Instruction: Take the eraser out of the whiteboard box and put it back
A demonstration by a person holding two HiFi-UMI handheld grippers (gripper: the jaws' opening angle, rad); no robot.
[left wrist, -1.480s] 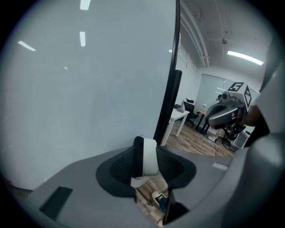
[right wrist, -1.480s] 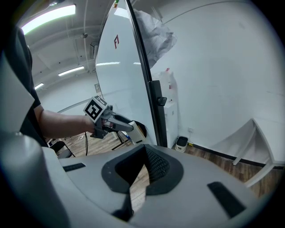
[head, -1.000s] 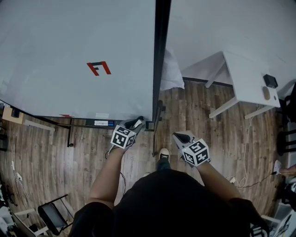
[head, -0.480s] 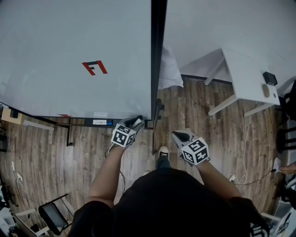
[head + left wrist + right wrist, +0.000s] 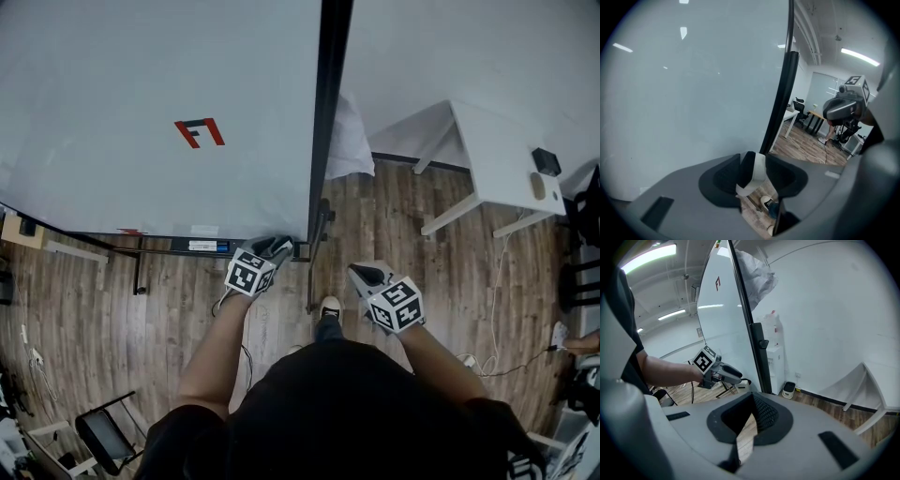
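The eraser [image 5: 758, 169], white with a black felt side, stands tilted between the pads of my left gripper [image 5: 753, 174], which is shut on it. Those jaws have just been opening, and the eraser still fills the gap. In the head view my left gripper [image 5: 276, 248] is at the lower right corner of the whiteboard [image 5: 141, 112], by its bottom rail [image 5: 187, 247]. No box shows in the left gripper view. My right gripper [image 5: 362, 275] hangs to the right of the board, open and empty; only floor shows between its jaws [image 5: 748, 423].
The board's black side post [image 5: 324, 122] runs down between the two grippers. A white table [image 5: 506, 159] stands at the right, with cables on the wood floor beneath. A black chair [image 5: 108, 436] sits at the lower left. The person's shoe [image 5: 331, 310] is below the post.
Both grippers keep their places by the board's corner. Only the head view sways slightly.
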